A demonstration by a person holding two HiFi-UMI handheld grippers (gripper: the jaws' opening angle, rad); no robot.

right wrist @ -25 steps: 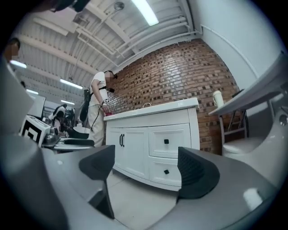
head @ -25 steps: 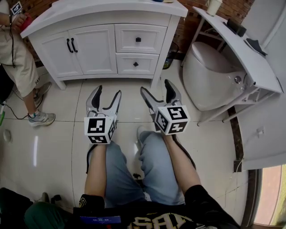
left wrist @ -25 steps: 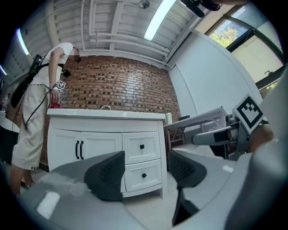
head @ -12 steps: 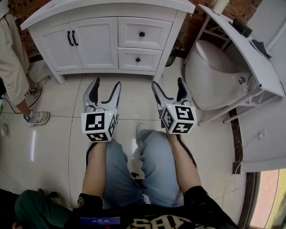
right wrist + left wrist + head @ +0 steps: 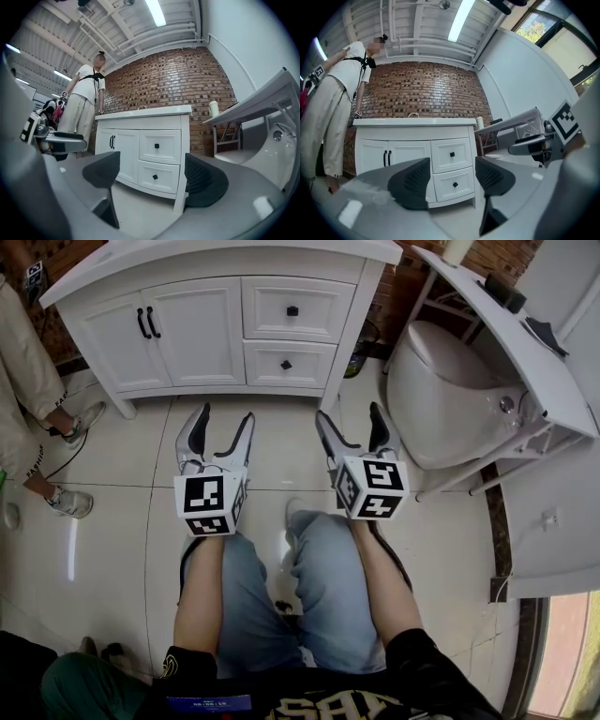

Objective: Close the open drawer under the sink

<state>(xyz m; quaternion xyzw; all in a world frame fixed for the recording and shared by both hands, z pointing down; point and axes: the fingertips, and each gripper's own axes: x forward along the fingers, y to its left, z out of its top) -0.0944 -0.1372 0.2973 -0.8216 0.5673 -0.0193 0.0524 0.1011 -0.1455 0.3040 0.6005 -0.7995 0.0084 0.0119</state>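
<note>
A white vanity cabinet (image 5: 225, 334) stands ahead under the sink top. It has two doors on the left and two drawers on the right. The upper drawer (image 5: 292, 308) and the lower drawer (image 5: 286, 364) both sit flush with the cabinet front, each with a small black knob. My left gripper (image 5: 221, 426) and right gripper (image 5: 351, 421) hover side by side over the tiled floor, well short of the cabinet. Both are open with nothing between the fingers. In the gripper views the lower drawer (image 5: 454, 184) (image 5: 155, 176) shows between the jaws, far off.
A white toilet (image 5: 445, 399) stands to the right of the cabinet, with a white folding table (image 5: 525, 352) beside it. A person (image 5: 28, 390) in beige clothes stands at the left by the cabinet. My own legs (image 5: 272, 587) fill the lower middle.
The view has shifted slightly and both grippers have drifted a little. The person at the left has stepped further away. The drawers look the same.
</note>
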